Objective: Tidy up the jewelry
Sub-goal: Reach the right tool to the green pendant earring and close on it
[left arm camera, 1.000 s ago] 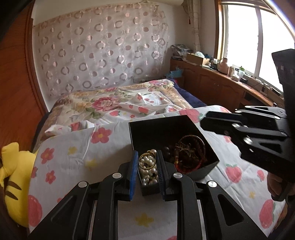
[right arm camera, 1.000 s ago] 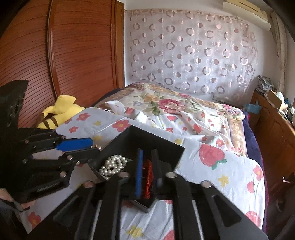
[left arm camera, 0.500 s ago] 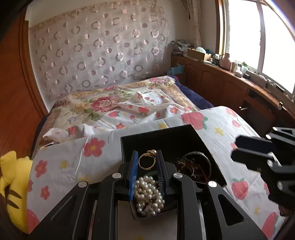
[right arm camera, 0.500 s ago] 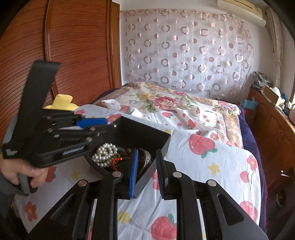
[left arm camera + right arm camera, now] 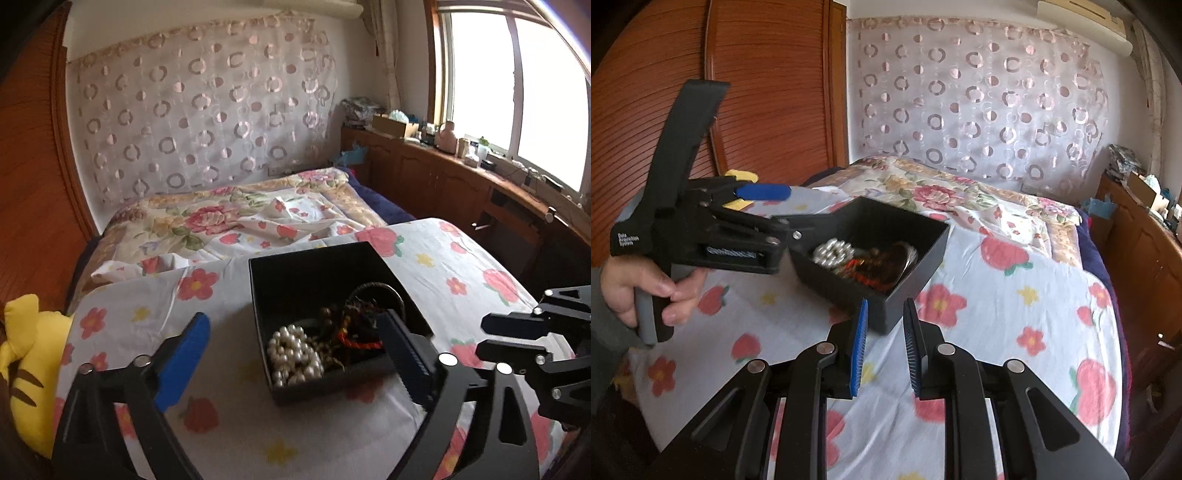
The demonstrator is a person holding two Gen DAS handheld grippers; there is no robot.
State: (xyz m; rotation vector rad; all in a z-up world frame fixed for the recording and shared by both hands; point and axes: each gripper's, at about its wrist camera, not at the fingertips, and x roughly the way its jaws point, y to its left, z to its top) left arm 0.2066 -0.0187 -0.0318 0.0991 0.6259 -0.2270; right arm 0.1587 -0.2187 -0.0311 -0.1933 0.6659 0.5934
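Observation:
A black open box [image 5: 314,266] [image 5: 923,266] sits on the floral sheet. It holds a white pearl string [image 5: 293,354] [image 5: 833,254], dark beaded bracelets [image 5: 354,332] and a dark bangle [image 5: 897,254]. My left gripper [image 5: 295,332] is wide open and empty, its fingers standing either side of the box's near end. It also shows in the right wrist view [image 5: 764,210], at the box's left. My right gripper [image 5: 884,332] is open with a narrow gap and empty, just before the box's near corner. It shows at the right edge of the left wrist view [image 5: 517,336].
The flower-printed sheet [image 5: 229,417] covers the surface under the box. A yellow plush toy [image 5: 22,362] lies at the left. A rumpled floral quilt [image 5: 221,221] is behind. A wooden wardrobe [image 5: 757,92] and a sill cabinet [image 5: 480,184] flank the bed.
My left gripper has opened wide and let go of the pearl string, which now lies in the box. My right gripper has drawn back out of the box and opened slightly.

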